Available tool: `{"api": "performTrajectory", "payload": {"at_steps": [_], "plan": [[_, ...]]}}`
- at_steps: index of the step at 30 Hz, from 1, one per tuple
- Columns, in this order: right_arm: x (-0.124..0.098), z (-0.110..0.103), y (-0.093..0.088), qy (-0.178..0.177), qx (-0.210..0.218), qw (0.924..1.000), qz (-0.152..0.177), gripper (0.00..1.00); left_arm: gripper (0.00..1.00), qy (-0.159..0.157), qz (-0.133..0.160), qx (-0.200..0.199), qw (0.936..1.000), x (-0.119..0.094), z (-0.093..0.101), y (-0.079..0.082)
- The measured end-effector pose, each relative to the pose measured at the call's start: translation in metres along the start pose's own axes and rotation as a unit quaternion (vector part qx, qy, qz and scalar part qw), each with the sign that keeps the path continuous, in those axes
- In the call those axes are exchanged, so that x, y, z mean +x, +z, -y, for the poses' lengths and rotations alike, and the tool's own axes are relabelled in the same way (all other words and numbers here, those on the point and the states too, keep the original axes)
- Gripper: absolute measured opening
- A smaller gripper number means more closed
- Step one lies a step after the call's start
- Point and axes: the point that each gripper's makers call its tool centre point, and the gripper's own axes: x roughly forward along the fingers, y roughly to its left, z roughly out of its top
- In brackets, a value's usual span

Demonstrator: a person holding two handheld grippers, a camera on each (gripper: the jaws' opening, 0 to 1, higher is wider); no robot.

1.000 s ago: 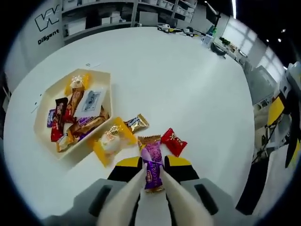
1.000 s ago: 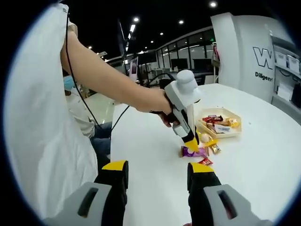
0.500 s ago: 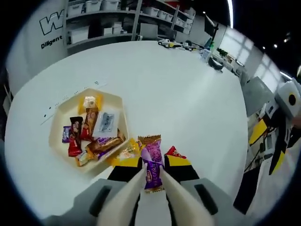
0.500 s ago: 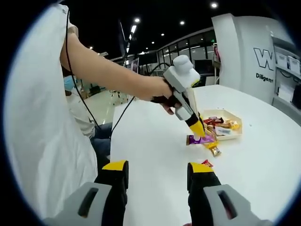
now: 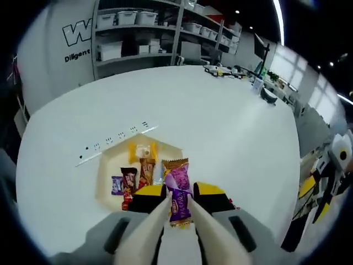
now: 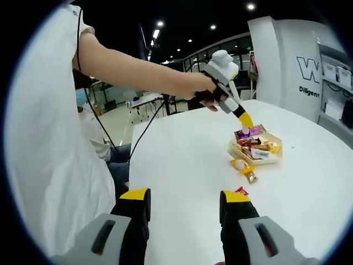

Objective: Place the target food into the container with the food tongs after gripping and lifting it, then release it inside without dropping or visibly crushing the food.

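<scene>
A purple-wrapped candy point(image 5: 177, 179) is pinched between the cream tong blades of my left gripper point(image 5: 179, 207), which is shut on it. The candy hangs in the air over the near edge of the beige tray point(image 5: 106, 165). In the tray lie a yellow snack point(image 5: 142, 151), a brown bar point(image 5: 145, 171) and a dark red bar point(image 5: 128, 179). In the right gripper view a hand holds the left gripper point(image 6: 244, 117) with the purple candy point(image 6: 245, 131) just above the tray point(image 6: 274, 155). My right gripper point(image 6: 185, 207) stays open and empty, low over the table's near side.
On the white table beside the tray lie a yellow snack point(image 6: 240, 164), a gold candy point(image 6: 252, 177) and a red candy point(image 6: 241, 191). A person in a white shirt point(image 6: 49, 165) stands at the left. Shelves with boxes point(image 5: 143, 33) line the far wall.
The left gripper has risen from the table with the purple candy and carried it from beside the loose sweets to above the tray. The right gripper has stayed put.
</scene>
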Motion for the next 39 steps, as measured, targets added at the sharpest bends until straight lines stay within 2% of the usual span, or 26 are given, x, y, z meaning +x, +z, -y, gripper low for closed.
{"api": "performTrajectory", "payload": {"at_steps": [9,13,16,23,30,39], "plan": [[-0.004,0.002,0.000,-0.006,0.001,1.0000,0.000,0.47,0.19,0.036,0.018,0.005,0.9992,-0.003,-0.031,0.032],[-0.005,0.002,-0.002,-0.007,0.002,1.0000,-0.001,0.47,0.21,0.047,0.027,-0.001,0.9985,-0.005,-0.040,0.043],[-0.006,0.002,-0.003,-0.008,0.002,1.0000,-0.001,0.47,0.21,0.049,0.029,-0.002,0.9984,-0.006,-0.041,0.046],[-0.006,0.003,-0.001,-0.008,0.002,1.0000,0.000,0.47,0.21,0.047,0.023,0.005,0.9986,-0.005,-0.037,0.038],[-0.003,0.002,-0.001,-0.005,0.002,1.0000,0.000,0.47,0.21,0.033,0.017,0.009,0.9993,-0.003,-0.022,0.026],[-0.002,-0.001,-0.002,-0.005,0.003,1.0000,0.001,0.48,0.21,-0.003,-0.001,0.043,0.9991,0.003,0.019,0.005]]}}
